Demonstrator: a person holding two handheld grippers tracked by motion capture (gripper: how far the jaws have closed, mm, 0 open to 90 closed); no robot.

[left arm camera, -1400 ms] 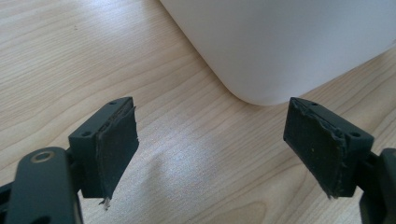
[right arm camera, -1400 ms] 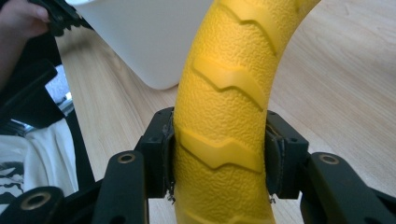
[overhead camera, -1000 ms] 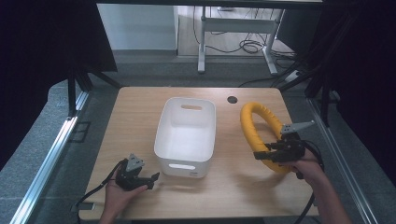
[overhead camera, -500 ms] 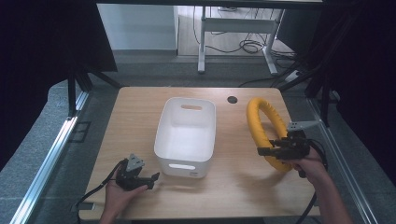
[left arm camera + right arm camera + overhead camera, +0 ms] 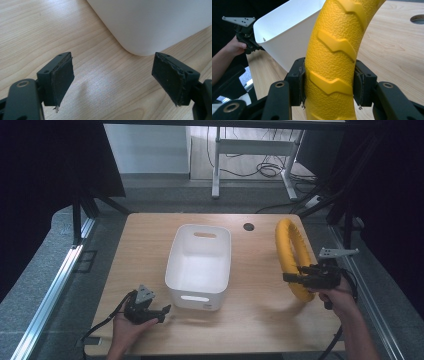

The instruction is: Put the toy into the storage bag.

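A yellow ring with a tyre-like tread [image 5: 290, 257] stands tilted up on edge at the right of the table. My right gripper [image 5: 295, 276] is shut on its near part; in the right gripper view both pads press the yellow ring [image 5: 334, 57] from either side. A white plastic bin [image 5: 200, 265] sits at the table's middle, empty. My left gripper [image 5: 162, 312] rests low at the front left, jaws pointing toward the bin's near left corner. The left gripper [image 5: 113, 82] stands open over bare wood, with the white bin [image 5: 155, 22] just beyond.
The wooden table [image 5: 150, 250] has a round cable hole [image 5: 248, 226] at its back. Dark curtains flank both sides. A metal rail [image 5: 50, 290] runs along the floor at left. A desk frame with cables [image 5: 250, 155] stands beyond the table.
The right gripper has carried the yellow ring a little to the right and tipped it more upright. The left hand has kept still.
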